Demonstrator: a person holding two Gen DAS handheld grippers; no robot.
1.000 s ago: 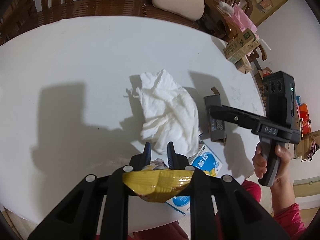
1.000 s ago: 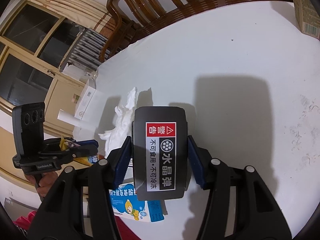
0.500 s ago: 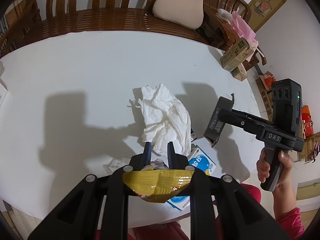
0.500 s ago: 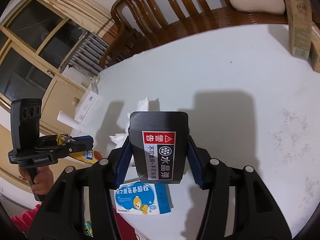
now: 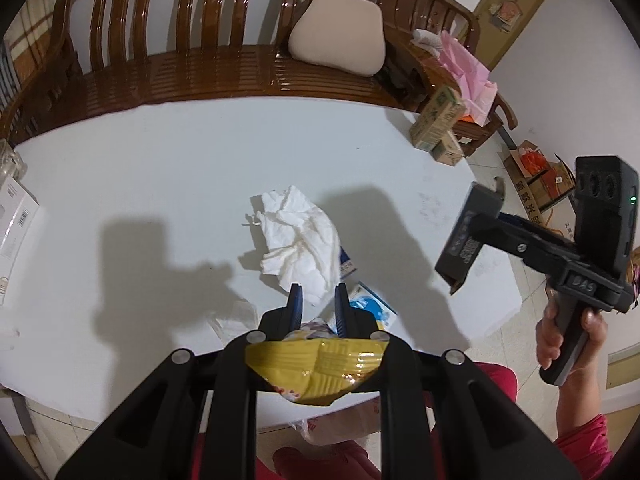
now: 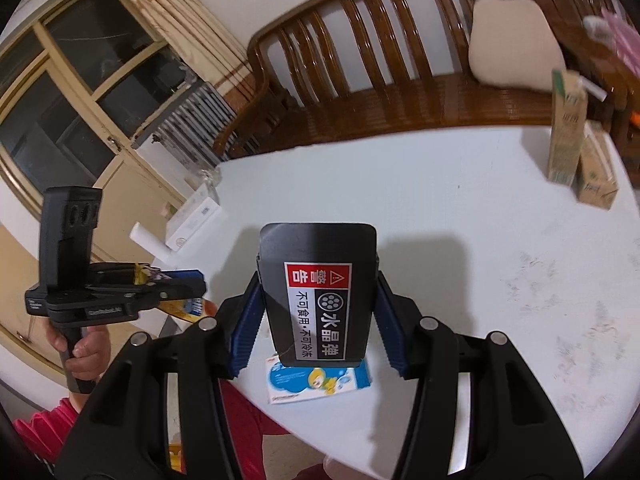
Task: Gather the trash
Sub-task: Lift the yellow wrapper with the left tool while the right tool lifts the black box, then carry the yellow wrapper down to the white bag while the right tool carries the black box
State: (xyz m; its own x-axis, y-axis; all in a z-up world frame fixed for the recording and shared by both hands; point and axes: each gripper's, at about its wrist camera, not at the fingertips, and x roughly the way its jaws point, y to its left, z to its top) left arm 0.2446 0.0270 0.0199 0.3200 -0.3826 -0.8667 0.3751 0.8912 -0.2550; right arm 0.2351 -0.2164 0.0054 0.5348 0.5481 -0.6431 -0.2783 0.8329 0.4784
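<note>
From my left wrist camera I see the left gripper [image 5: 318, 304] pressed together on a yellow wrapper [image 5: 320, 372], which bunches up behind its fingers, raised above the white table [image 5: 160, 168]. Just past its tips lies a crumpled tissue [image 5: 298, 236], and under its right finger a blue-and-white packet [image 5: 372, 308] lies flat near the table's near edge. Only this view shows the tissue; my right wrist camera does not. That camera shows instead the right gripper [image 6: 318, 304] pinching a black box [image 6: 318, 292] by its sides, held in the air with its red warning label facing me, and the same blue packet [image 6: 316, 382] directly below it on the table. Off to the right gripper's left, the other gripper [image 6: 188, 284] shows from the side with the wrapper in it. Two green cartons [image 6: 568, 136] stand at the far right edge, and a wooden bench [image 5: 240, 76] runs behind the table. The tabletop beyond both grippers is mostly bare.
</note>
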